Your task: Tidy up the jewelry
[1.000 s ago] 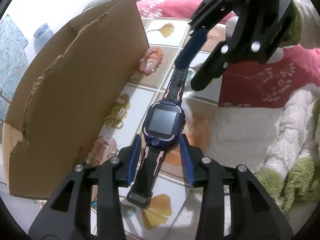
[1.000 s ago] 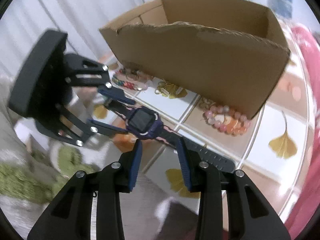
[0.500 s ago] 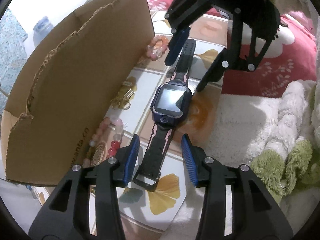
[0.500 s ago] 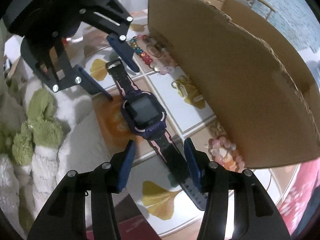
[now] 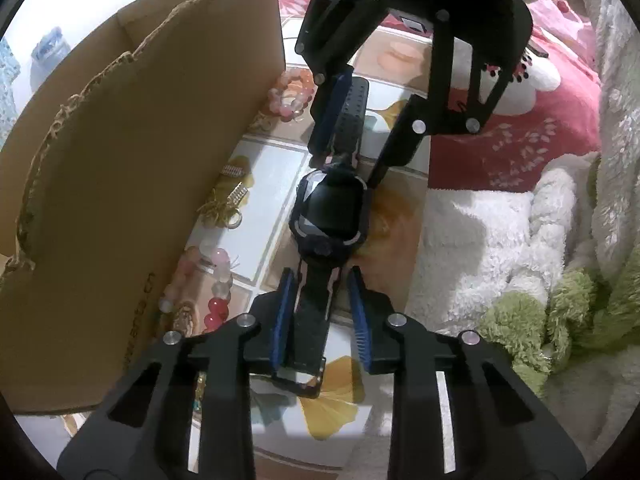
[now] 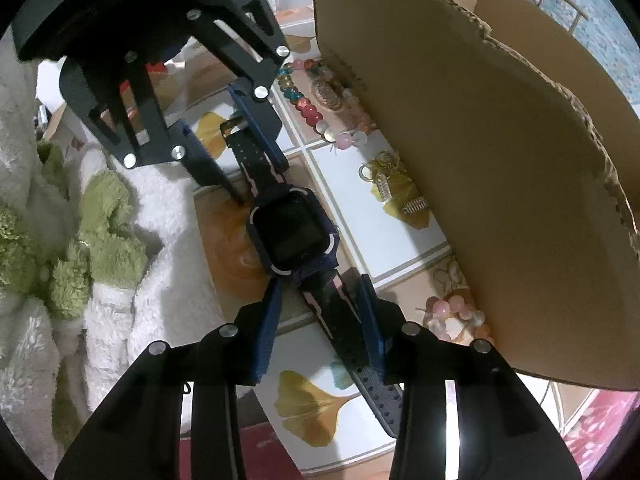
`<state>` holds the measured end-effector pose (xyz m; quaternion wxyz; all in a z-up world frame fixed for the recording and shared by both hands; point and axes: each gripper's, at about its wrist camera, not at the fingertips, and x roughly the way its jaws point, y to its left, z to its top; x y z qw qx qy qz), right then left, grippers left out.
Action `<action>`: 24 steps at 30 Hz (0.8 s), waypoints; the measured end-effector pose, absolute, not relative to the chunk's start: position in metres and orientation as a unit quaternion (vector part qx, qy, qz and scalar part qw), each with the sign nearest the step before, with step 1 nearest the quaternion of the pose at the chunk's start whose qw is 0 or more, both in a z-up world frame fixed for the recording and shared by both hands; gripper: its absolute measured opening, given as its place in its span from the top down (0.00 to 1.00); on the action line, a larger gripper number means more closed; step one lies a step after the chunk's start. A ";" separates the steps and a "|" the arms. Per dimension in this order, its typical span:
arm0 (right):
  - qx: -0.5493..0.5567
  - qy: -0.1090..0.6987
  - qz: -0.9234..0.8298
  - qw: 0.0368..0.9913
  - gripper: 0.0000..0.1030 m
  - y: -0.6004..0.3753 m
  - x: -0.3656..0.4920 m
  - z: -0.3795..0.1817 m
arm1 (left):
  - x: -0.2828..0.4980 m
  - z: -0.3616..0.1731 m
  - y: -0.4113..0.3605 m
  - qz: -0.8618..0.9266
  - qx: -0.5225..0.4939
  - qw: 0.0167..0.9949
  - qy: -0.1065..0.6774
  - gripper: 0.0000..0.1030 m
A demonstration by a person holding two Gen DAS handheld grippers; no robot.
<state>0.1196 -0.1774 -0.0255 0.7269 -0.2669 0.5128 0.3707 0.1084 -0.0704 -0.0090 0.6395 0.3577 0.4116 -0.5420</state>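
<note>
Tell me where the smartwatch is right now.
The smartwatch lies flat on the tiled surface, mid-frame in both wrist views, beside the cardboard box. Each strap end sits between a closing claw: left claw, right claw.

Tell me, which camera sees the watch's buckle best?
The left wrist view: the buckle on the watch lies in full sight just below that gripper's fingers. In the right wrist view it sits far off, half hidden behind the other gripper.

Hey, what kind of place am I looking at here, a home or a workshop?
Most likely a home, perhaps a bedroom or living room: a fluffy white and green plush blanket, a red floral fabric, and a tabletop with ginkgo-leaf tile pattern strewn with bead bracelets.
</note>
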 end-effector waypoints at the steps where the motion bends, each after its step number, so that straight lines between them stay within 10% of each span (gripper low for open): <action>1: -0.268 0.513 0.370 0.727 0.64 -0.178 0.120 -0.025 | 0.112 -0.007 -0.068 -0.543 0.358 0.639 0.410 0.78; 24: -0.316 0.428 0.284 0.798 0.75 -0.163 0.052 0.030 | 0.058 0.039 -0.073 -0.481 0.446 0.690 0.308 0.79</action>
